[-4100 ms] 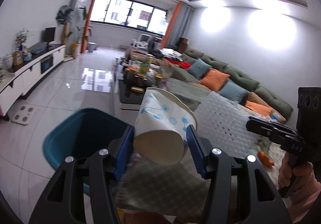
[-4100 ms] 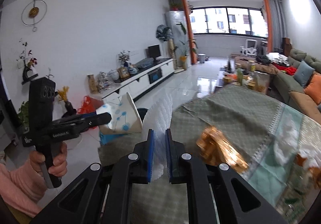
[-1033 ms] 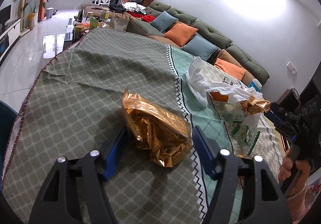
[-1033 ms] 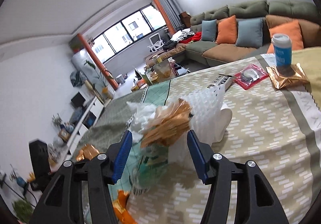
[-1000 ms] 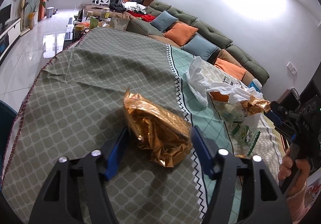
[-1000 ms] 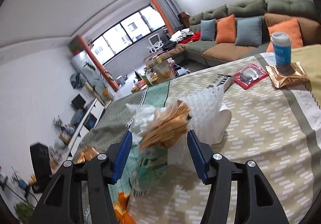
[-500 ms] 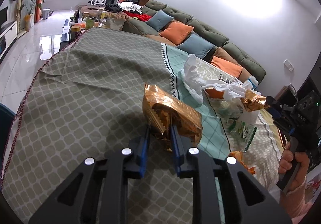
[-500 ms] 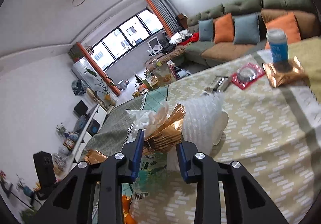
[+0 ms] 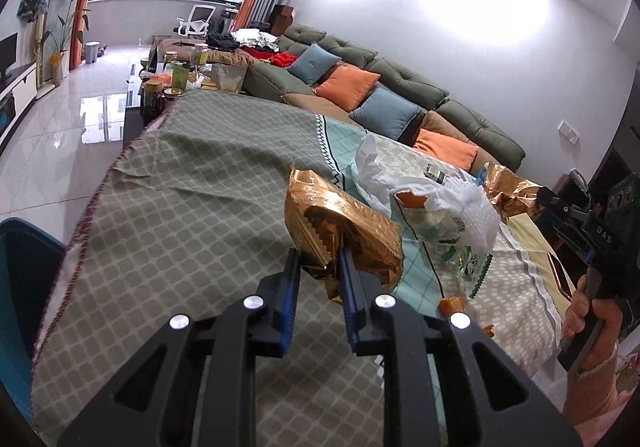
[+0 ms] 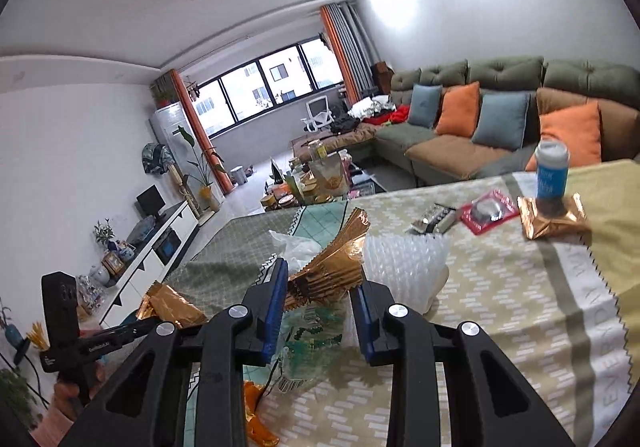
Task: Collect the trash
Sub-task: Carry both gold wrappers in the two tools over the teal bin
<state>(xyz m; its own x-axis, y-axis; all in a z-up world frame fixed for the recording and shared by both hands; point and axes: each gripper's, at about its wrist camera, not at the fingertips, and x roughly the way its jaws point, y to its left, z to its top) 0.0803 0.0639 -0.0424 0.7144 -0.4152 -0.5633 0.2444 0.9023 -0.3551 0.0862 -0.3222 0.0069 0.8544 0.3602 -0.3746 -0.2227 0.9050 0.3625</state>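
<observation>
In the left wrist view my left gripper (image 9: 319, 261) is shut on a crumpled gold foil wrapper (image 9: 344, 223), held just above the green checked tablecloth (image 9: 180, 187). In the right wrist view my right gripper (image 10: 320, 281) is shut on a second, folded gold foil wrapper (image 10: 340, 259), lifted over a heap of litter. The left view shows the right gripper (image 9: 556, 205) at the far right with its gold wrapper (image 9: 510, 189). The right view shows the left gripper (image 10: 136, 329) low on the left with its wrapper (image 10: 168, 307).
A blue bin (image 9: 20, 279) stands at the table's left edge. White bubble wrap (image 10: 404, 267), a white plastic bag (image 9: 376, 171), printed film and orange scraps (image 10: 256, 419) lie mid-table. Farther right are a blue can (image 10: 552, 171) on a gold packet (image 10: 554, 221) and a red packet (image 10: 490, 211).
Both grippers, open around the gold wrappers a second ago, have closed on them. Each wrapper has since risen a little off the table.
</observation>
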